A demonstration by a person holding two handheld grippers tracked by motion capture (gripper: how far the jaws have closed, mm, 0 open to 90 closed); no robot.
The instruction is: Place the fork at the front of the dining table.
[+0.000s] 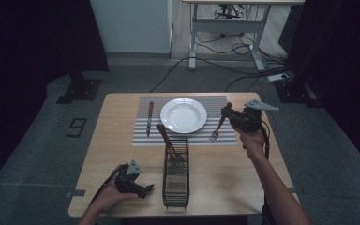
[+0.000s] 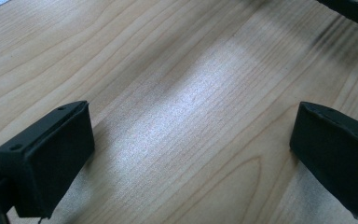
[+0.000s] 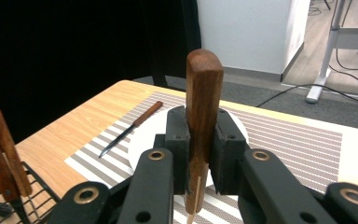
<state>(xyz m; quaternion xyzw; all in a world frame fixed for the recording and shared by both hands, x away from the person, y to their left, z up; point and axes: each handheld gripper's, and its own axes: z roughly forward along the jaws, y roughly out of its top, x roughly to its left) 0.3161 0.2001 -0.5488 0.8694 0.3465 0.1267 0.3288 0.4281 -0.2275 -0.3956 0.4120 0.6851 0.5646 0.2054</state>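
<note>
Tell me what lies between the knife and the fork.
The white plate sits between the knife and the fork on the striped mat, in the high view.

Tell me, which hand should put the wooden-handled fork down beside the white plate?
Probably the right: the right gripper already clamps the wooden-handled fork over the striped placemat. The left gripper is open over bare wood.

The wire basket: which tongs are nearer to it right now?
Left. The left tongs sit open on the table just beside the wire basket, at its near end. The right tongs are farther off over the striped mat, shut on the fork.
</note>
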